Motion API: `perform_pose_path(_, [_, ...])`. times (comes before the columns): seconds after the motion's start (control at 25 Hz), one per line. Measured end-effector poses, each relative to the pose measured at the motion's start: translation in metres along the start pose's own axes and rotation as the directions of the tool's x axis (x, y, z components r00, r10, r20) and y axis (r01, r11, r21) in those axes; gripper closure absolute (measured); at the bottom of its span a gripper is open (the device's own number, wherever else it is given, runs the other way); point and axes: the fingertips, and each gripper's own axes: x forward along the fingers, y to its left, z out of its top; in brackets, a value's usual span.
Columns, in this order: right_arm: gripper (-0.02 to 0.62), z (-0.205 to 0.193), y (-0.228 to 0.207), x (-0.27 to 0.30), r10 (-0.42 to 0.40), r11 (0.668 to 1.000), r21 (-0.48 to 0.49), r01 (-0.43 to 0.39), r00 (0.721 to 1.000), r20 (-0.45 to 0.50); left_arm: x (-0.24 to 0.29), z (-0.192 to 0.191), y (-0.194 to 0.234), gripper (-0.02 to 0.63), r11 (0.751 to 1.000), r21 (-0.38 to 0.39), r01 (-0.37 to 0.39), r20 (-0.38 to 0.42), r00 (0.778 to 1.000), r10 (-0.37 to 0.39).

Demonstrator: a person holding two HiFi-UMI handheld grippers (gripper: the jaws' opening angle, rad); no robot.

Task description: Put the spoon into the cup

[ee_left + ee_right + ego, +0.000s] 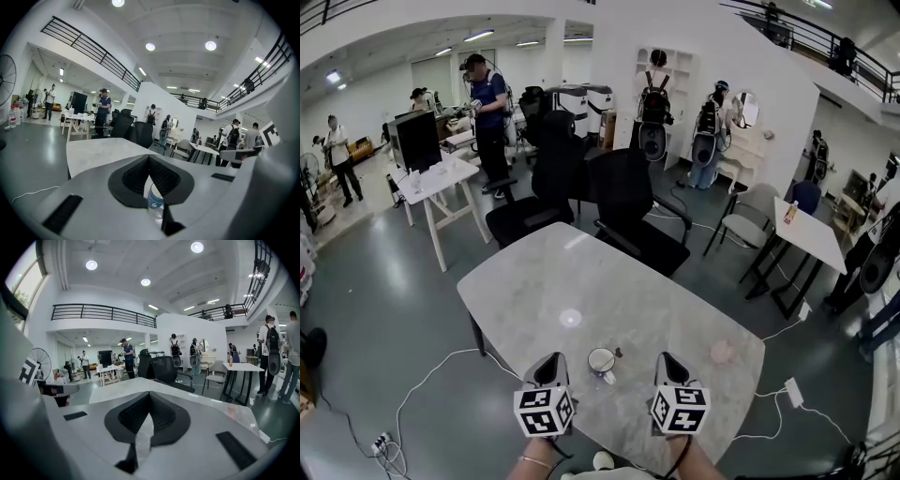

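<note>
- Cup [602, 361] upright on the pale marble table [581, 281], near its front edge, between the two grippers and touching neither.
- Shows a small dark piece [618, 354] at its right rim; too small to call a spoon for certain.
- Left gripper [550, 360]: jaws pressed together at the tips, pinching nothing; blue side of the cup [154, 200] glimpsed through the gap behind them.
- Right gripper [667, 358]: jaws likewise closed tight, empty, just right of the cup.
- Pink blob [723, 352] on the table farther right; black office chairs [623, 202] beyond the far edge.
</note>
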Motion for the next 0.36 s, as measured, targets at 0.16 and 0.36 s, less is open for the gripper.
perform_pose_path(0.16, [0.565,0.0002,-0.0018,-0.0022,0.001,1.000,0.018,-0.001,1.000,0.001,0.0003,0.0007,-0.0032,0.588,1.000,0.005,0.004,-0.004,1.000,-0.004])
perform_pose_path(0.36, [0.565,0.0005,-0.0041,-0.0040,0.004,1.000,0.021,-0.004,1.000,0.003,0.0003,0.0024,-0.0067,0.588,1.000,0.013,0.005,-0.004,1.000,-0.005])
